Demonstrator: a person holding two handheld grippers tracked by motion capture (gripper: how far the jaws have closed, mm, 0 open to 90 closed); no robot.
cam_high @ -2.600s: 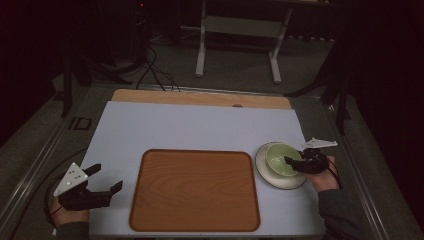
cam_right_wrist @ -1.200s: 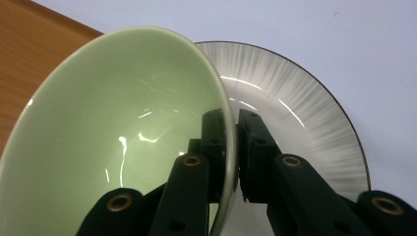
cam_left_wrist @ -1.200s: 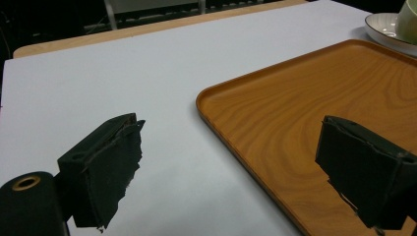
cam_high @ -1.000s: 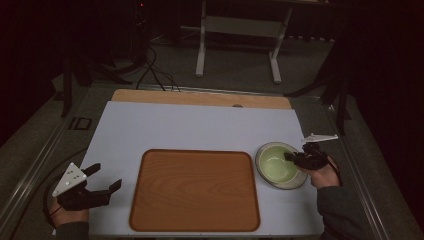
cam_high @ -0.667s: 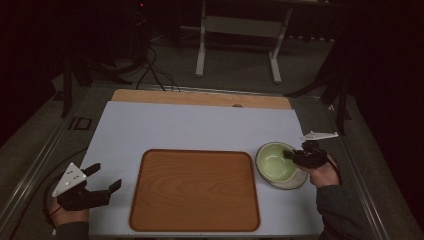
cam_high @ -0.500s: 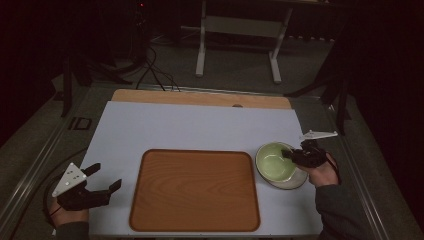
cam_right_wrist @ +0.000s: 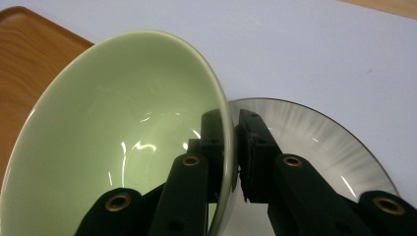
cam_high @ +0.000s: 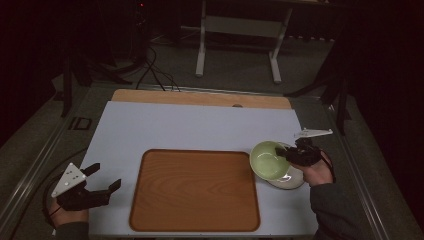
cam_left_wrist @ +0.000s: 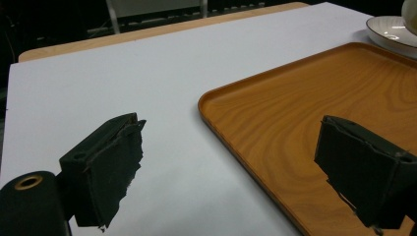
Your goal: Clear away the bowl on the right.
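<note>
My right gripper (cam_high: 289, 156) sits at about four o'clock over the table, its jaws pinched tight, one inside and one outside of what they hold, pointing towards nine o'clock. My right hand (cam_high: 315, 170) grips it from behind, the forearm and sleeve running in from five o'clock, and the grey plate rides on top. My left gripper (cam_high: 107, 177) hangs low at about eight o'clock, its jaws spread wide with nothing between them, aimed towards two o'clock. My left hand (cam_high: 67, 216) holds its body from below.
</note>
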